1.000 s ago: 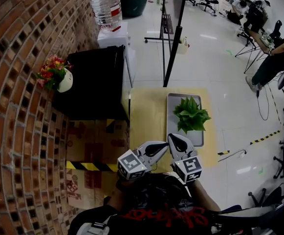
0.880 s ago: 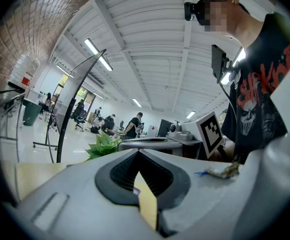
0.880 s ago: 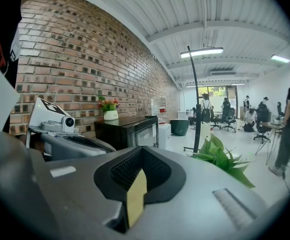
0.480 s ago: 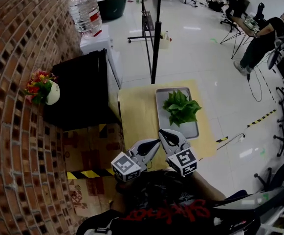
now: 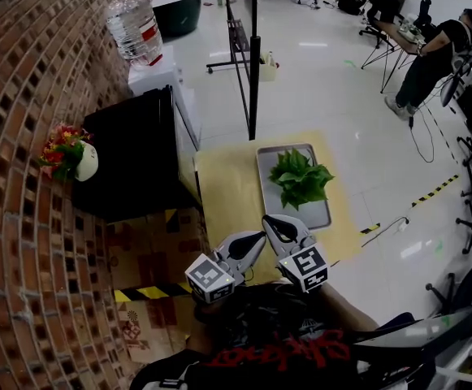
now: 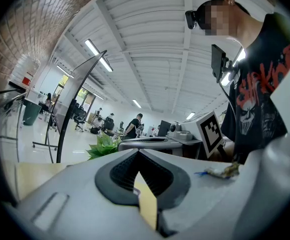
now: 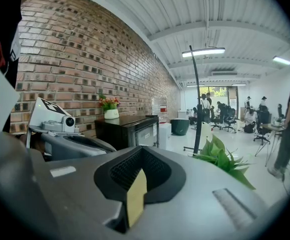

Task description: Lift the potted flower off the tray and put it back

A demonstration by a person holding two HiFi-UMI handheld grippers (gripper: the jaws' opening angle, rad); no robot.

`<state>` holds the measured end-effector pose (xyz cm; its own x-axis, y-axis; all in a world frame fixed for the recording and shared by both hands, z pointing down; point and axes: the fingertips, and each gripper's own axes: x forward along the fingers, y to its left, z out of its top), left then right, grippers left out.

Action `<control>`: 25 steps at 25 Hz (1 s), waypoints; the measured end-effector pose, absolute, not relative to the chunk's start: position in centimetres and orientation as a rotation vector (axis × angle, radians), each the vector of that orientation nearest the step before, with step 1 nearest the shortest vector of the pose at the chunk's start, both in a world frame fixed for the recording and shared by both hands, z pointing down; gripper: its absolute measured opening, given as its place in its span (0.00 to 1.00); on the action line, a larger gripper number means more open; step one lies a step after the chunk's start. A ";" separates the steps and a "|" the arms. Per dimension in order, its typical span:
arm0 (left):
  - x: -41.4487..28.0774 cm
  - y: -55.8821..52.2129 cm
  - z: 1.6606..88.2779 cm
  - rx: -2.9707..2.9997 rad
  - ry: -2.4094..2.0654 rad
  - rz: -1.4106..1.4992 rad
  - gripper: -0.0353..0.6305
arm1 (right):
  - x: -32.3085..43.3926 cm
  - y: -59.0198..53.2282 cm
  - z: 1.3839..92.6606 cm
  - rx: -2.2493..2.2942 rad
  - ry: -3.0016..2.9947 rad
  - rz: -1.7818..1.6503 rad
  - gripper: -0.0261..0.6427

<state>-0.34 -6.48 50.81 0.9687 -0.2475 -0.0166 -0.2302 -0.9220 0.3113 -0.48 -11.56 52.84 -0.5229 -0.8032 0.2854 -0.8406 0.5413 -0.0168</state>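
The potted flower (image 5: pixel 300 177) is a leafy green plant that stands on a grey metal tray (image 5: pixel 317 215) on the small yellow table (image 5: pixel 223 189); its pot is hidden under the leaves. Both grippers hover over the table's near edge, close to the person's body and short of the tray. My left gripper (image 5: pixel 260 237) is shut with nothing in it, and so is my right gripper (image 5: pixel 270 221) beside it. The plant (image 6: pixel 104 145) shows beyond the closed jaws of the left gripper (image 6: pixel 136 155), and the plant (image 7: pixel 223 159) lies to the right of the right gripper (image 7: pixel 142 153).
A black cabinet (image 5: pixel 142 149) stands left of the table, with a white vase of red flowers (image 5: pixel 71 154) at the brick wall. Behind it is a water bottle (image 5: pixel 135 24) and a black pole (image 5: pixel 254 55). Cardboard boxes (image 5: pixel 150 246) lie at near left. A person (image 5: pixel 430 51) stands far right.
The head view has shifted a little, so the scene sits slightly lower and further left. Both grippers and the plant keep their places.
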 end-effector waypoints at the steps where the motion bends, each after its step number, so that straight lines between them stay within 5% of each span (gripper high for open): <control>1: -0.4 -6.5 50.7 2.801 -0.351 -0.082 0.05 | -0.5 -11.6 52.8 1.379 -2.536 0.222 0.04; 25: -0.6 -6.4 52.5 2.836 -0.356 -0.062 0.05 | -0.5 -11.4 52.8 1.380 -2.538 0.219 0.04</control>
